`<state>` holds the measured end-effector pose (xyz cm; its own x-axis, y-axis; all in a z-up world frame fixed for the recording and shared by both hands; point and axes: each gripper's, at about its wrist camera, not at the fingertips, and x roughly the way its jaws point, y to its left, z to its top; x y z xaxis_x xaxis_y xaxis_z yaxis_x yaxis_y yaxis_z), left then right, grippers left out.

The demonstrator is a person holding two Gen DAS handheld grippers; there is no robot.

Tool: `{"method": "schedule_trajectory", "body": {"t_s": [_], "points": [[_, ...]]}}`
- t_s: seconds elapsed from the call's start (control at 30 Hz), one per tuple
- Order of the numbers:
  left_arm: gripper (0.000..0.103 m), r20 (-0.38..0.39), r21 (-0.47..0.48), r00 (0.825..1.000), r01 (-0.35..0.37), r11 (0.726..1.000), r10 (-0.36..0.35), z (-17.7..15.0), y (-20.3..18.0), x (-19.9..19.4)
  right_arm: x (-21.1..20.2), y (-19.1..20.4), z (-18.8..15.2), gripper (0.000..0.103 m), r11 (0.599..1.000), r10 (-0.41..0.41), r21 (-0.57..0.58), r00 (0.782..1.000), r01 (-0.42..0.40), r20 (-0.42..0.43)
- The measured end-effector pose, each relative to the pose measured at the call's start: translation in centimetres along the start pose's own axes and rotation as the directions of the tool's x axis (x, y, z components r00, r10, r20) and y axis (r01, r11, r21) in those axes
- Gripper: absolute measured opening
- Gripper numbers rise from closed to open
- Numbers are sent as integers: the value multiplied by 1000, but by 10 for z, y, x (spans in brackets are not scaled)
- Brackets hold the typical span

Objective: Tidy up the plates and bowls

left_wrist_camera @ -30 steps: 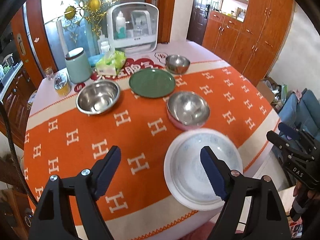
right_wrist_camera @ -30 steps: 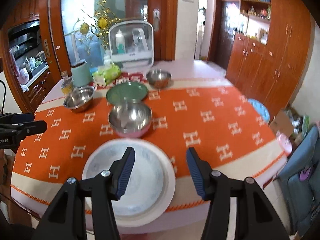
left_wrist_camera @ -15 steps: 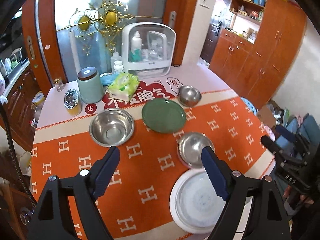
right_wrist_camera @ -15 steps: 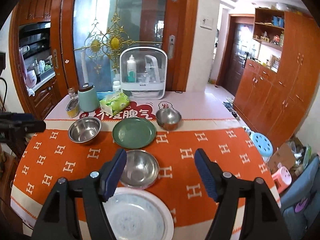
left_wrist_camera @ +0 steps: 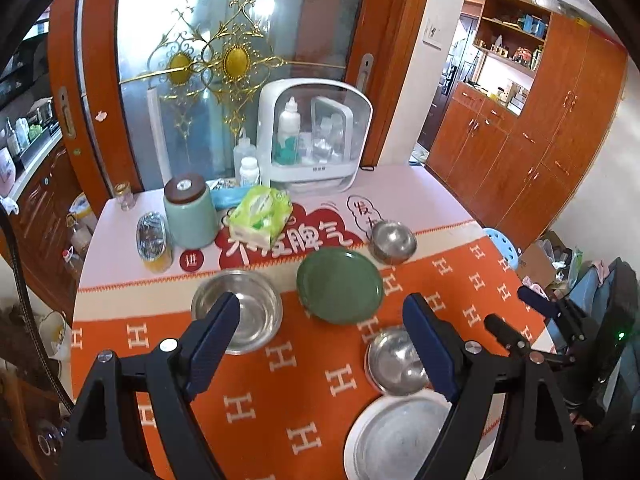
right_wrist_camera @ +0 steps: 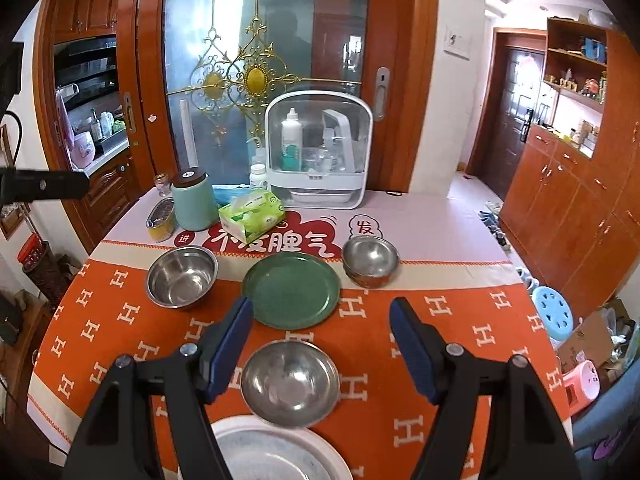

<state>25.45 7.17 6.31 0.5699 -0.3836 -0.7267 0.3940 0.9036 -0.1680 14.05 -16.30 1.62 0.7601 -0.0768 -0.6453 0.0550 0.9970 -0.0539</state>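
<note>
1. Left tongs (left_wrist_camera: 324, 344) hang above the tabletop (left_wrist_camera: 120, 360) with the blue pads spread wide, nothing between them.
2. Right tongs (right_wrist_camera: 322, 344) are likewise spread wide and carry nothing, held high over the near half of the tabletop.
3. On the orange cloth, a white plate (right_wrist_camera: 276, 452) lies at the near edge, partly cut off by the frame.
4. A steel bowl with a pink outside (right_wrist_camera: 290, 382) sits just behind the white plate, close to or touching its rim; which, I cannot tell.
5. Farther back, a green plate (right_wrist_camera: 291, 289) lies flat in the middle.
6. A larger steel bowl (right_wrist_camera: 182, 276) stands to the left of the green plate, apart from it.
7. A small steel bowl (right_wrist_camera: 371, 260) stands to the right of the green plate, at its far corner.
8. Behind the dishes are a pale green canister (right_wrist_camera: 194, 200), a green tissue pack (right_wrist_camera: 252, 214), a foil-topped yellow tub (right_wrist_camera: 161, 220) and a white cabinet with a clear door (right_wrist_camera: 318, 150).
</note>
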Motion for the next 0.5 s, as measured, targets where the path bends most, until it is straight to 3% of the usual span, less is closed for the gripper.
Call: {"method": "schedule_trajectory", "body": {"t_s": [0.27,0.5], "points": [[83,-48,28,999,-15,999,16,33,0,41,40,-14,16,71,997,37,64,998,-35,-41],[83,-137,51,990,-6,999,13,47,1,98,75,-29,16,71,991,55,127,995,-44,-87]]}}
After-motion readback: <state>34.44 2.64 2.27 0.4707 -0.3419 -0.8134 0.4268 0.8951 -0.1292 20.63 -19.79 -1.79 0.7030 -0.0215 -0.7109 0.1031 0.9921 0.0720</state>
